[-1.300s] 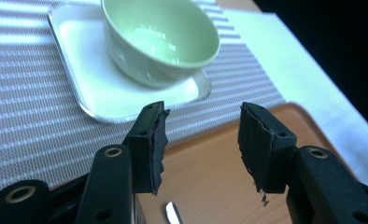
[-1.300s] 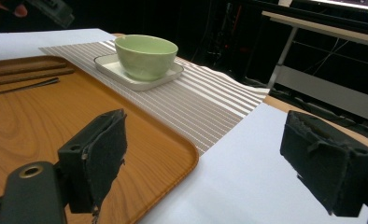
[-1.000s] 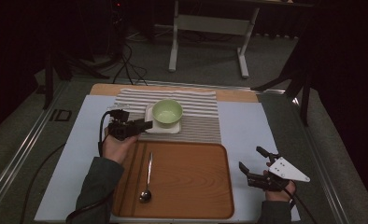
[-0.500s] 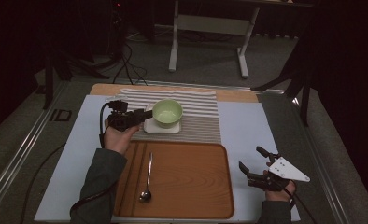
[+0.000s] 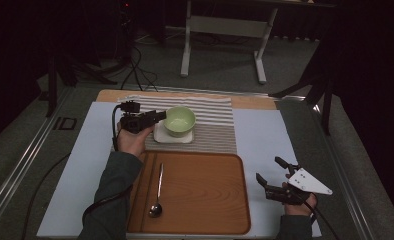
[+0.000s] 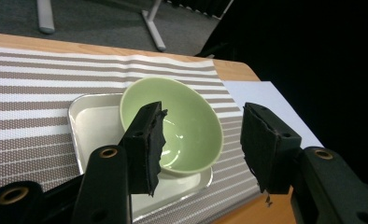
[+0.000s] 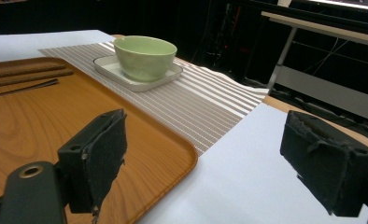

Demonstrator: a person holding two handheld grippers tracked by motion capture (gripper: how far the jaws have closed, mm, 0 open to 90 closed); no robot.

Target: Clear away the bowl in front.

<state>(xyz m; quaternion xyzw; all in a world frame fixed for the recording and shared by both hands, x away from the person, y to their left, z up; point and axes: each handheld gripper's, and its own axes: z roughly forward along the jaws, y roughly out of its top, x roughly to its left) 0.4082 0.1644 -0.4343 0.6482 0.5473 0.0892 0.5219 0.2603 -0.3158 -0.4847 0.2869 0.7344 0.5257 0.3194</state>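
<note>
so the step in hand looks like the approach for picking up the green bowl (image 5: 179, 120), which sits on a small white square plate (image 5: 160, 135) on the striped placemat (image 5: 215, 120), just beyond the far edge of the wooden tray (image 5: 205, 190). the left gripper (image 5: 157, 115) is right at the bowl's left side, pointing across at it, jaws spread fairly wide and holding nothing. in the left gripper view the bowl (image 6: 173, 123) sits ahead of and between the 2 black jaws, with 1 pad (image 6: 149, 140) overlapping the near rim from the camera's angle (can't tell if it actually touches, looks like not yet).

the right gripper (image 5: 275, 176) is parked on the white table cover (image 5: 280, 135) just right of the tray, jaws wide apart and empty. its own view shows the bowl (image 7: 145, 57) well off in the distance. a spoon (image 5: 157, 192) lies in the tray's left part, untouched.

next move, my guess: slide the left jaws on so 1 goes inside the rim and 1 outside, then close. the bowl wall is curved and smooth, so the bite needs to be deep enough not to slip, and the plate underneath could shift if nudged.

versus 1 second ago: the left hand has crept toward the bowl, from beside the plate to right at the rim, and its jaws have just been opening further, nothing between them. right hand, bowl, plate and spoon haven't budged.
</note>
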